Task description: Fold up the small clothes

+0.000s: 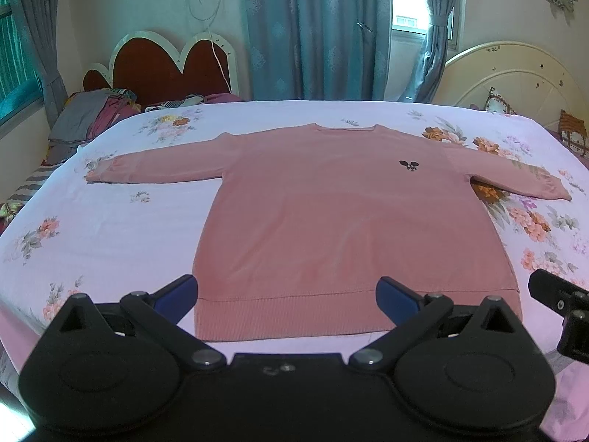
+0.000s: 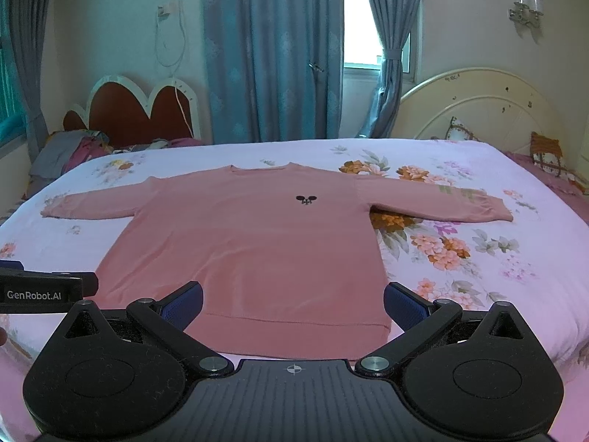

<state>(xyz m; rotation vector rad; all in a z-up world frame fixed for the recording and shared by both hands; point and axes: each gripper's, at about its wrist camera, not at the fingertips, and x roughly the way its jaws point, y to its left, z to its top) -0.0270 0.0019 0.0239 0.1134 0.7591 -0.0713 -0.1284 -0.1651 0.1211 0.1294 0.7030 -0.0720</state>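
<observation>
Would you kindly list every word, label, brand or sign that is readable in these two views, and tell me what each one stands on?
"GenRobot.AI": white letters on the black body of the left gripper, at the left edge of the right wrist view.
The small black emblem on the chest of the pink sweater is a picture; no letters can be read in it.
No other text is readable on the floral bedsheet or on the walls.

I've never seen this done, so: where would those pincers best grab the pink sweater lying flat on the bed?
Probably the pink sweater by a sleeve cuff, coming from the outer side: both sleeves lie spread flat and thin, so folding them inward comes first.
</observation>
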